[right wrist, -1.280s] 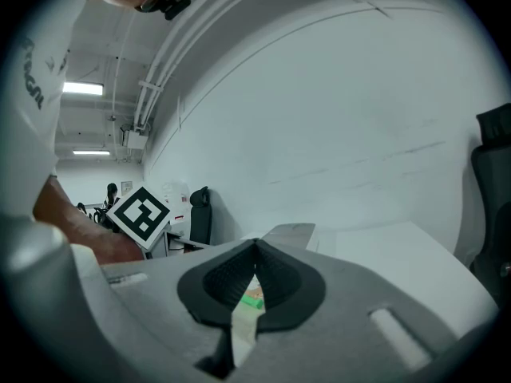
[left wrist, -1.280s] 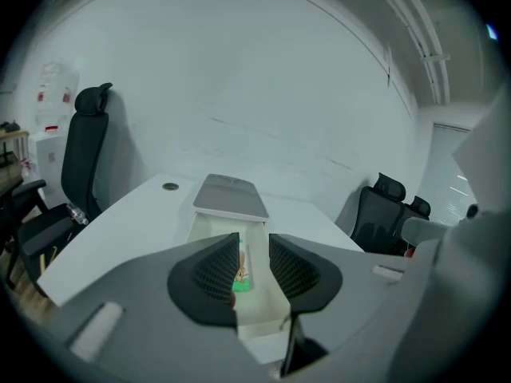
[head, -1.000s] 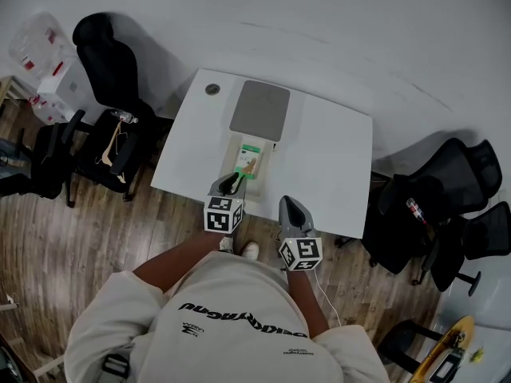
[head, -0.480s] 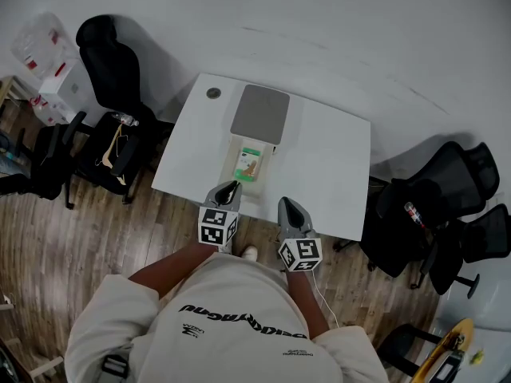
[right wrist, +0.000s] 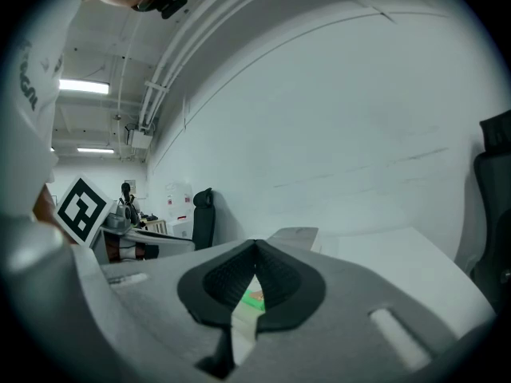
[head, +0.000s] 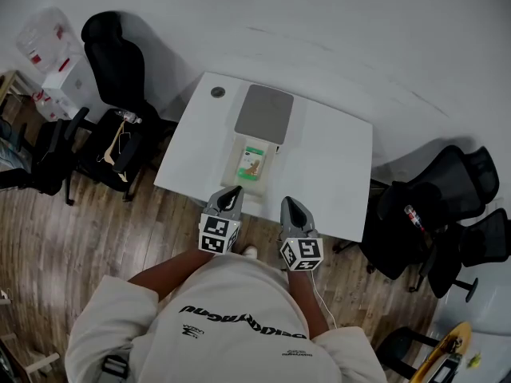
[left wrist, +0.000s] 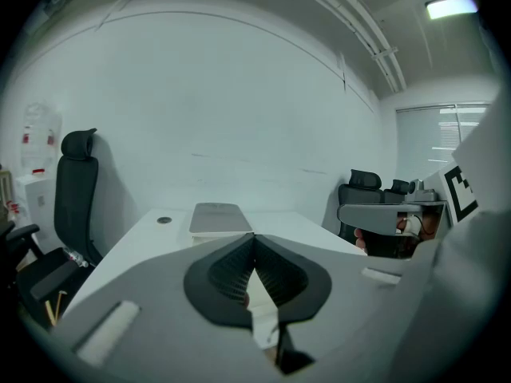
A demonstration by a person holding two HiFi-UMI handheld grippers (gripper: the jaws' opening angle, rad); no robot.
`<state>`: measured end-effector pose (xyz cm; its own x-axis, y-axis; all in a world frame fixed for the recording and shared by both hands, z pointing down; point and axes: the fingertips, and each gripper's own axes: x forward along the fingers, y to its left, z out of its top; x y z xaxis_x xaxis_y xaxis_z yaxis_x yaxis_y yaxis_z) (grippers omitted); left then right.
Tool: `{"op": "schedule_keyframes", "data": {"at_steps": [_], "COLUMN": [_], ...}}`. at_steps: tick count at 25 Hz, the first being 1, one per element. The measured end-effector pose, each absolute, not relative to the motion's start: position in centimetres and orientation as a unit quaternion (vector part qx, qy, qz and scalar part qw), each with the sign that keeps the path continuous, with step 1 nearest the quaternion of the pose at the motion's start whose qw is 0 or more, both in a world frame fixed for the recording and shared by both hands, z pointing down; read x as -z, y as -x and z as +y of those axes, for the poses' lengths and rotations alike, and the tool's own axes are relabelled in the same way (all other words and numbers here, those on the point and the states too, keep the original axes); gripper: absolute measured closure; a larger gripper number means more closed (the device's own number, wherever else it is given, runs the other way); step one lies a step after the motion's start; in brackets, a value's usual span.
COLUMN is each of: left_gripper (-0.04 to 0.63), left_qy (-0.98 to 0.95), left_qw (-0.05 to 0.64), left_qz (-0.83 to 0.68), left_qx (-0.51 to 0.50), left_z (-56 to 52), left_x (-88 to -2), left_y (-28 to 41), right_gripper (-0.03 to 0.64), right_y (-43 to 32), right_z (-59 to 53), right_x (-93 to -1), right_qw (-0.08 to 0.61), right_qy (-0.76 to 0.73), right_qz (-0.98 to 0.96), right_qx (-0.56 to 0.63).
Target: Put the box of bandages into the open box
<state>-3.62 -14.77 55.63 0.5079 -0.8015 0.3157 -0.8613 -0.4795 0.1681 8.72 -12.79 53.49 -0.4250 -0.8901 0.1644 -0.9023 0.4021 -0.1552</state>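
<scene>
We take this for an office: black swivel chairs (head: pixel 120 78) stand at nine o'clock of the white worktop (head: pixel 335 174) and more chairs (head: pixel 443 190) at three o'clock, on a wood-plank floor (head: pixel 72 238), with plain white walls (head: pixel 359 30) and ceiling strip lights (left wrist: pixel 451 6).

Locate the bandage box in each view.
Head view: bandage box near centre, inside the open box, just below the grey lid.
Left gripper view: not visible, behind the shut left tongs.
Right gripper view: green sliver below the right tongs' tips.
Shared landmark: the grey lid, in all three.
</scene>
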Motion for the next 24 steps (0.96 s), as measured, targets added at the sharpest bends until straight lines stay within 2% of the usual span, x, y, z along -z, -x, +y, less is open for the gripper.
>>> {"op": "schedule_keyframes", "data": {"at_steps": [11,24], "left_gripper": [0.597,0.597], "left_qy": [-0.855,-0.848], "left_qw": [0.115,0.120], "left_qz": [-0.494,-0.508], "left_qx": [-0.105,-0.089], "left_z": [-13.6,-14.1], "left_x": [-55.7,-55.6], "left_y": [4.9,6.5], "right_gripper": [0.617,0.617], "right_y": [-8.4,-8.5], "right_z": [-12.6,-13.4], "right_x": [-53.4,-53.5], "right_qw": [0.025,0.021], "right_qy": [-0.534,-0.532], "right_qz": [-0.838,-0.840], "right_qx": [-0.108,-0.107]}}
